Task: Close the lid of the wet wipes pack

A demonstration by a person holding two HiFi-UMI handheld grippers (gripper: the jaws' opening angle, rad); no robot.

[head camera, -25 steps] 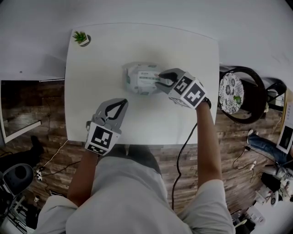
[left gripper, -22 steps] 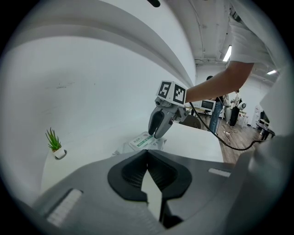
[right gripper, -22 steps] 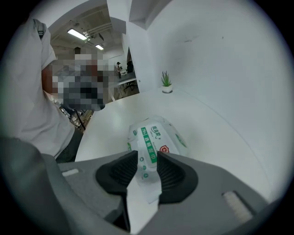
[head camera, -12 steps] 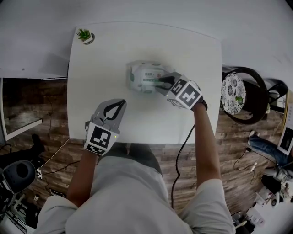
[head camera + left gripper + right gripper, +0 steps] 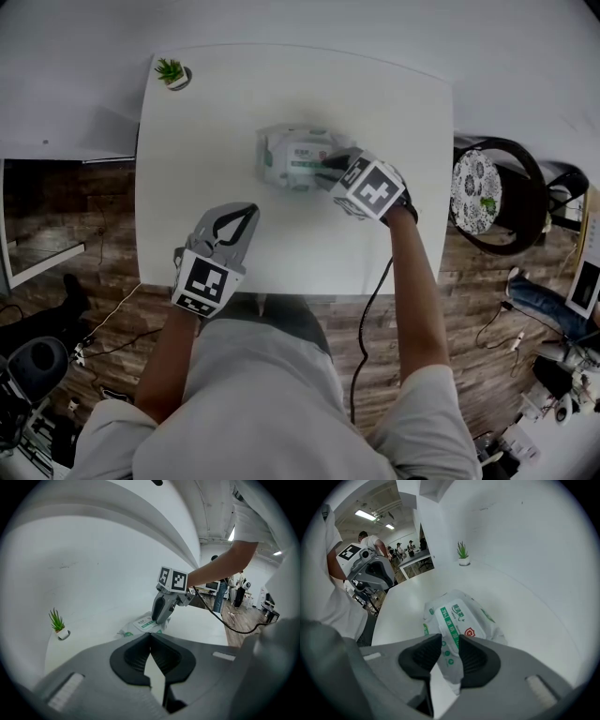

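Note:
The white and green wet wipes pack lies flat in the middle of the white table. In the right gripper view its green-printed lid lies flat on the top of the pack. My right gripper points steeply down with its tips at the pack's right end. Its jaws are closing over the lid's near edge, a narrow gap still between the pads and nothing pinched in it. My left gripper hovers near the table's front edge, its tips together and holding nothing, well short of the pack.
A small potted plant stands at the table's far left corner. A round chair with a patterned cushion sits to the right of the table. A black cable hangs from my right gripper. Bare tabletop surrounds the pack.
My right gripper has sunk a little and tipped steeper onto the pack's right end. The pack and my left gripper have stayed where they were.

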